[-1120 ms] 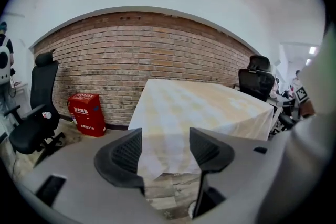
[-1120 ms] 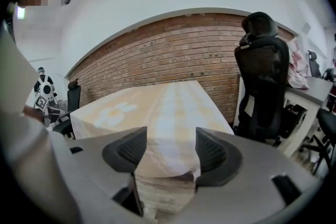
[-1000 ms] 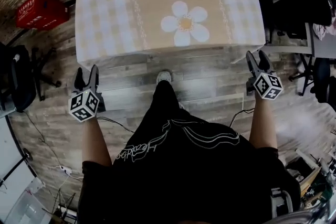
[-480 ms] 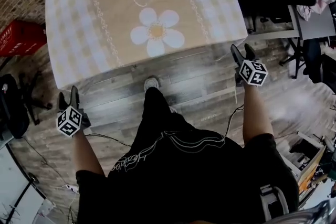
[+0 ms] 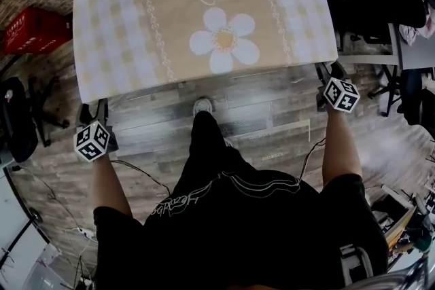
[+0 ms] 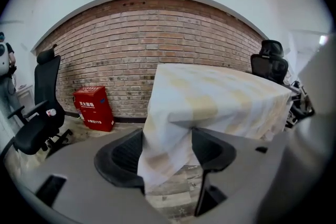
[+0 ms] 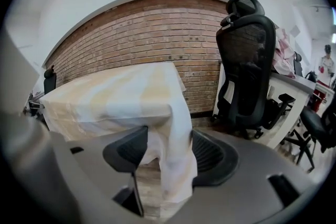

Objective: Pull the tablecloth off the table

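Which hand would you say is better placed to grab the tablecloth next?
Left, narrowly: the left claw and right claw both stand open astride a tablecloth corner, but the left jaws have just been closing.

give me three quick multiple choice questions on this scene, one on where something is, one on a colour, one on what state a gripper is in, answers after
1. Where is the red box?
A on top of the tablecloth
B on the floor by the brick wall
C hung high up on the wall

2. The petals of the big flower printed on the tablecloth are:
A white
B red
C blue

3. The fingers of the right gripper are:
A shut tight on the tablecloth
B apart, with a hanging corner of the tablecloth between them
C apart, with nothing between them

Answers:
1 B, it stands on the floor against the bricks.
2 A, white petals surround a yellow middle.
3 B, the right gripper view shows the corner hanging between wide-apart fingers.
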Tool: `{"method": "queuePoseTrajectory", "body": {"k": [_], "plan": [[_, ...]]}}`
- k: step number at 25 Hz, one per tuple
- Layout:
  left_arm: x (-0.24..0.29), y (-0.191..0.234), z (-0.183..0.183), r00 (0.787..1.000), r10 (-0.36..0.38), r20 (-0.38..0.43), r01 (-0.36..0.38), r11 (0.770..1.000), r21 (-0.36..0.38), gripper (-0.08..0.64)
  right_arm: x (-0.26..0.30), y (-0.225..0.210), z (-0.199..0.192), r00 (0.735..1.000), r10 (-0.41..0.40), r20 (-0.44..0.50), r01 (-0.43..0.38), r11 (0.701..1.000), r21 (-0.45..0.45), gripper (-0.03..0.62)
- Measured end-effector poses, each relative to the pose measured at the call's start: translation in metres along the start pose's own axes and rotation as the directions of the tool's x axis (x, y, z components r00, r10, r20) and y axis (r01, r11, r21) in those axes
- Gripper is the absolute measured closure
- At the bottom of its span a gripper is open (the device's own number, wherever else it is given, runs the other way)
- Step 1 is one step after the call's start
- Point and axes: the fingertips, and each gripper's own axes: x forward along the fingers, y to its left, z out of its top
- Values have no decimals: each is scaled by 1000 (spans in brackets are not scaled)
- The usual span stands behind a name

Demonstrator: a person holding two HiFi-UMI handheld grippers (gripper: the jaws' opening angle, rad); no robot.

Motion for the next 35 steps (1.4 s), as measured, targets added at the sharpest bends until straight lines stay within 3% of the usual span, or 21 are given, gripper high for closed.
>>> {"method": "queuePoseTrajectory", "body": {"k": [3,5,10,19,35], "plan": [[-2,-2,-1,1000,-10,-3,10,1000,-9,306,3,4,1,1000,19,0,-19,1000,-9,368],[-1,-2,0,1000,0,-5,0,1000,2,352,4,6,2,1000,20,-4,-20,999,-29,447],[-4,-1,-2,1000,25,-10,-25,1000,10,476,0,3,0,1000,-1,1,1,1000,-23,559],[-20,1,-5,1000,18,-22,-18,1000,-8,537,-13,2,-6,1000,0,-20,-1,999,-40,587],[-54,0,22,999,46,30,-43,995,-86,546,-59,4,14,998,10,68,-14,998,60,595]]}}
